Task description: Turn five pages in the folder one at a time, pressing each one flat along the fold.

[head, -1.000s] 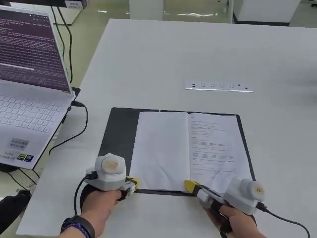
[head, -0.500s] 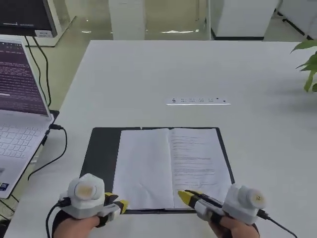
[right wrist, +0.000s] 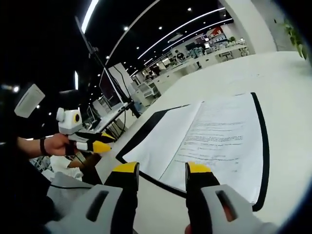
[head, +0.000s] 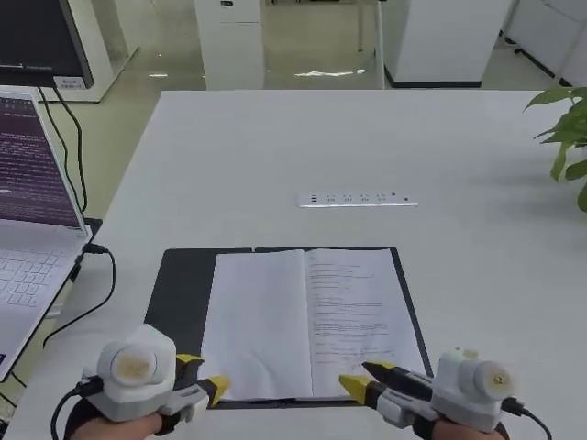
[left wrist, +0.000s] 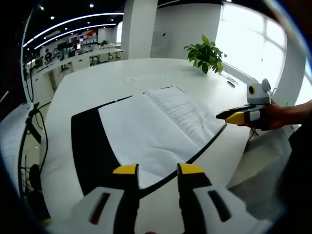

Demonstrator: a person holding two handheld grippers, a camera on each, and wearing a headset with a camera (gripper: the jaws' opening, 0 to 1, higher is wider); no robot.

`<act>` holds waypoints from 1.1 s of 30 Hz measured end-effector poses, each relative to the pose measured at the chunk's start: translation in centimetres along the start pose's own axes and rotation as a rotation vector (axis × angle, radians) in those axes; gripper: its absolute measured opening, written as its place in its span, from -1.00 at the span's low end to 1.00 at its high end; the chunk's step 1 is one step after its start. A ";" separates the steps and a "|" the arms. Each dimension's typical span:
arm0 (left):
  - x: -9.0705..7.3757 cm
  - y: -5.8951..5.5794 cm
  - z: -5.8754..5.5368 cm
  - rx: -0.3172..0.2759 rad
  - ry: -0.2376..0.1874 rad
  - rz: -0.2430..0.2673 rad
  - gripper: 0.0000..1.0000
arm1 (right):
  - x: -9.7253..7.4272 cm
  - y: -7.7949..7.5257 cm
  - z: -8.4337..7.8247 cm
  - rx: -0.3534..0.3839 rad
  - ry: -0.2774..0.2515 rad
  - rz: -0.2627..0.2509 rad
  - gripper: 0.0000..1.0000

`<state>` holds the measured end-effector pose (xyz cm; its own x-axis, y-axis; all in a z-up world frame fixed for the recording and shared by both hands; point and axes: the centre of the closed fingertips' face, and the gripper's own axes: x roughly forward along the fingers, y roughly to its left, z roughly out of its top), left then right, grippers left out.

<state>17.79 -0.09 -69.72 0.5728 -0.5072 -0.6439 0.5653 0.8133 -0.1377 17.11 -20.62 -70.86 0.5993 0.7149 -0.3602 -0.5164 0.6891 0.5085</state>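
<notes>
An open black folder (head: pixel 180 286) lies on the white table with a blank page (head: pixel 257 321) on its left and a printed page (head: pixel 353 312) on its right. My left gripper (head: pixel 206 383) hovers open at the folder's near left corner, empty. My right gripper (head: pixel 359 379) is open and empty just off the near edge below the printed page. In the left gripper view the open gripper (left wrist: pixel 156 170) faces the folder (left wrist: pixel 87 146), with the right gripper (left wrist: pixel 239 116) beyond. The right gripper view has its gripper (right wrist: pixel 158 170) before the printed page (right wrist: pixel 224 136) and the left gripper (right wrist: pixel 95 145) at the left.
A laptop (head: pixel 23 229) with a cable (head: pixel 87 298) sits off the table's left side. A power strip (head: pixel 358 200) is set into the table beyond the folder. A potted plant (head: pixel 567 128) stands at the right edge. Bare table surrounds the folder.
The head camera has tilted up, so the folder sits lower in the picture. Both grippers have drawn back slightly from the folder's near edge toward me.
</notes>
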 end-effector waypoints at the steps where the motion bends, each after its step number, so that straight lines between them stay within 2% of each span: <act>1: -0.4 0.1 0.1 0.010 -0.004 0.002 -0.41 | -0.3 -0.2 0.2 -0.001 -0.010 -0.001 -0.25; 3: -0.9 0.3 0.2 0.027 -0.007 0.006 -0.38 | -0.9 -0.4 0.4 0.001 -0.020 -0.006 -0.22; 10: -2.1 0.7 1.0 0.034 -0.038 0.017 -0.28 | -2.4 -0.6 1.8 -0.047 -0.049 -0.022 -0.11; 14: -2.3 0.5 1.4 0.043 -0.054 0.013 -0.20 | -3.0 -0.5 2.6 -0.078 -0.058 -0.025 -0.03; 20: -2.8 -0.3 2.1 0.045 -0.090 -0.003 -0.11 | -3.5 0.5 2.9 -0.164 -0.023 -0.017 0.09; 25: -3.2 -0.8 1.8 0.037 -0.099 -0.009 -0.02 | -4.2 0.8 3.6 -0.140 -0.062 -0.014 0.13; 27: -3.4 -1.0 1.6 0.033 -0.099 -0.014 -0.01 | -4.3 1.1 3.2 -0.149 -0.042 -0.012 0.20; 30: -3.5 -1.2 1.5 0.032 -0.097 -0.012 0.00 | -4.6 1.6 2.4 -0.199 0.006 -0.012 0.26; 33: -3.5 -1.5 1.5 0.018 -0.111 -0.021 0.05 | -4.8 2.0 2.2 -0.215 0.021 -0.016 0.29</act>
<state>15.82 0.02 -66.08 0.6221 -0.5533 -0.5540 0.5877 0.7975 -0.1365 14.54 -22.93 -66.42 0.5966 0.7044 -0.3847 -0.6269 0.7082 0.3247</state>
